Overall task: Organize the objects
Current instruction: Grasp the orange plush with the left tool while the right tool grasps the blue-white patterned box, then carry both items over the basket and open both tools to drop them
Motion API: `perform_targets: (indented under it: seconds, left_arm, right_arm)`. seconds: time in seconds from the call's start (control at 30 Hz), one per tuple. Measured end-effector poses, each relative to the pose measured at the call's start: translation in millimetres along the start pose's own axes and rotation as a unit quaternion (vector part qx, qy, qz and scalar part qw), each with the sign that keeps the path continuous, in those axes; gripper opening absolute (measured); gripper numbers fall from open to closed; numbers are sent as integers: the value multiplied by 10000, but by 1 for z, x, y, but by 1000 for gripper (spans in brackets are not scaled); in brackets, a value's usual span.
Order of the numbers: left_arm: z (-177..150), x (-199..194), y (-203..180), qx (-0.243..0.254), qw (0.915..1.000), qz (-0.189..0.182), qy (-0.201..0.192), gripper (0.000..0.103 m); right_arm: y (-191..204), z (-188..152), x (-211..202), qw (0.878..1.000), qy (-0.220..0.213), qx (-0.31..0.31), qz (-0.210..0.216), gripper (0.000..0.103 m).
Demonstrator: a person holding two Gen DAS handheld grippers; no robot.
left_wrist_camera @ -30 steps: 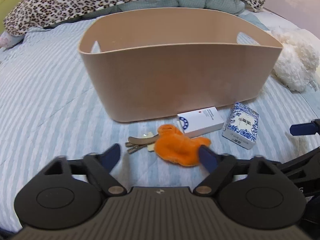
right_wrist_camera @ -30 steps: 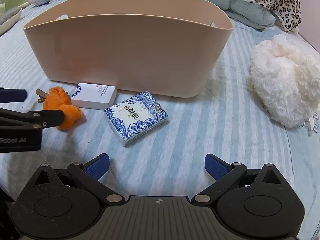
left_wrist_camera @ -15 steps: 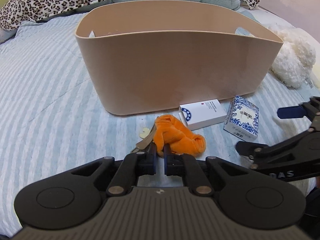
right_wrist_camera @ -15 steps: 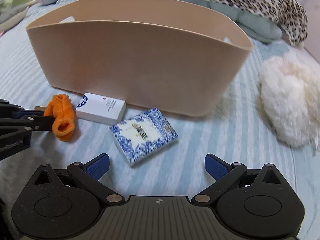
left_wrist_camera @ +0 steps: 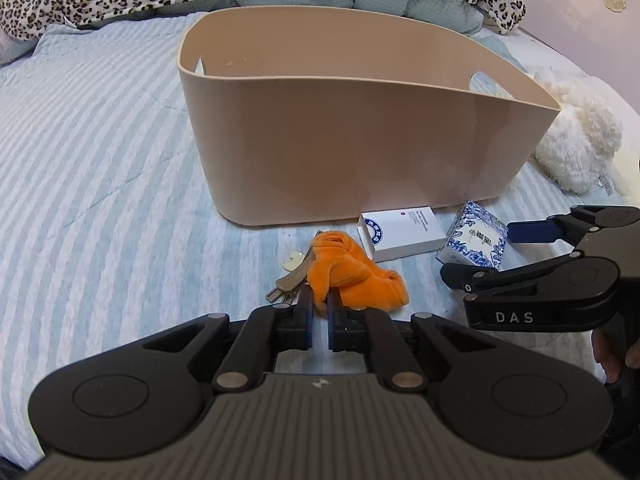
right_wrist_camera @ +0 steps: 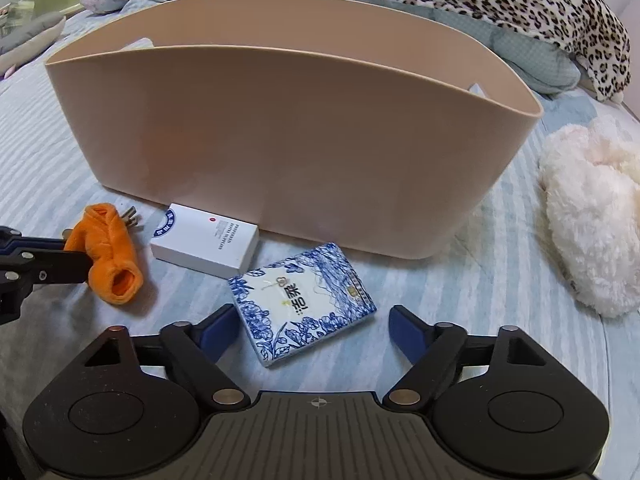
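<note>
The job has only just been started. Nothing can be seen inside the big tan basket (left_wrist_camera: 360, 148), though its floor is partly hidden. Four small things are still lying on the striped bedspread (left_wrist_camera: 100, 184) just in front of the basket: an orange plush toy (left_wrist_camera: 352, 272), a bunch of keys (left_wrist_camera: 290, 280) touching the toy, a white box (right_wrist_camera: 206, 244), and a blue-flowered box (right_wrist_camera: 302, 302).

The left gripper (left_wrist_camera: 319, 306) is squeezed shut on the near end of the orange plush toy. The toy looks lifted a little at that end in the right wrist view, but this cannot be told for sure. The right gripper (right_wrist_camera: 312, 330) is spread wide, with the blue-flowered box lying between its fingers and not yet touched.

A second ago, the left gripper was wide open around the toy; half a second ago it had already been closed. The right gripper has been brought much nearer to the blue-flowered box since then.
</note>
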State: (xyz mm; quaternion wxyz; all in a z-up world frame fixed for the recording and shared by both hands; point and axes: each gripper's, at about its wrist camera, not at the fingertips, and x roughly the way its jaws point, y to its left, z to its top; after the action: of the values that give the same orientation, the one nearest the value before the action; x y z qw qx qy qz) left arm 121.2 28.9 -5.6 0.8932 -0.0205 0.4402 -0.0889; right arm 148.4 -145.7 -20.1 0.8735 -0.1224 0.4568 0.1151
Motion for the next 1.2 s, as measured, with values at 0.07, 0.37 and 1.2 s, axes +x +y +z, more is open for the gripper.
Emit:
perform_targets:
  seconds: [0.07,0.37,1.2]
  left_arm:
    - [0,-2,-1,30,10000,20,-52,7]
    - [-2,-14,0,9,9998,-196,-105,5]
    - [47,-107,6,30,9895,-45,-1442,5]
  right_arm:
    - [1,0,-1,10000,-12,-5,59,68]
    - [10,-7,-17,9996,-190,-191,-22,66]
    - [-12,16,-120,9887,-1410,499,-69,66]
